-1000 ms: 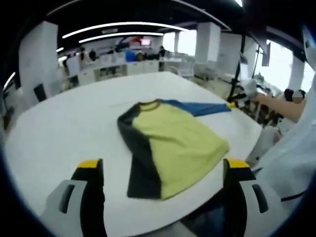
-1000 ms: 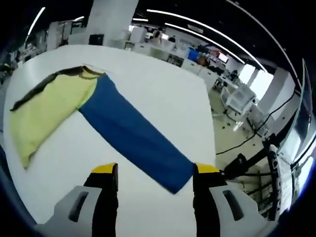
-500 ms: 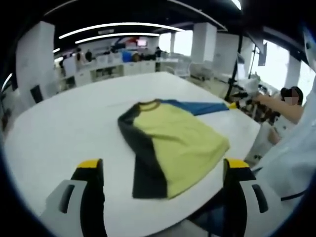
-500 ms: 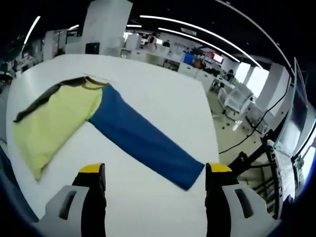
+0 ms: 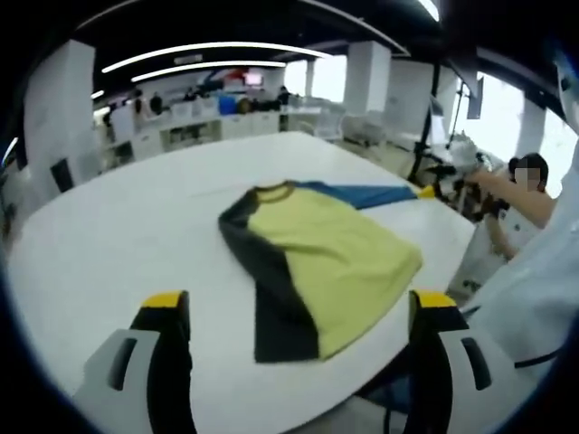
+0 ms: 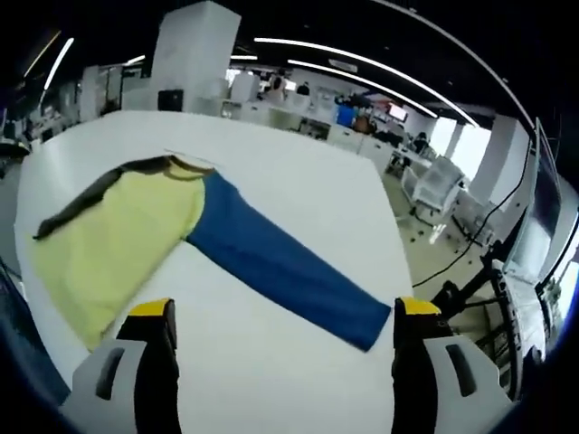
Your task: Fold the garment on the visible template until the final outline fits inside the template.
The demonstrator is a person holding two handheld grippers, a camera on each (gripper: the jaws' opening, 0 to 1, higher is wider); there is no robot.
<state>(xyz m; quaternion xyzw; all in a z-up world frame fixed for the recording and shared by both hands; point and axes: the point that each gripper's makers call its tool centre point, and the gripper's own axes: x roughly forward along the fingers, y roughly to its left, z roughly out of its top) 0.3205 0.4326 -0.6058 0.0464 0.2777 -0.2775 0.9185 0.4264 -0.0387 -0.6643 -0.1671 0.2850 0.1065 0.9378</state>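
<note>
The garment [image 5: 326, 253], a yellow long-sleeved shirt, lies flat on the white surface [image 5: 118, 244], well ahead of both tools. Judging by how it lies, the fold is partly done: the dark sleeve [image 5: 271, 289] is already turned in along the body, while the blue sleeve [image 6: 285, 271] lies stretched straight out and remains to be brought over, as does any shortening of the body. No template outline can be made out. The left tool [image 5: 303, 312] and right tool [image 6: 285, 321] both stand wide apart, holding nothing. No brand, label or writing is readable.
</note>
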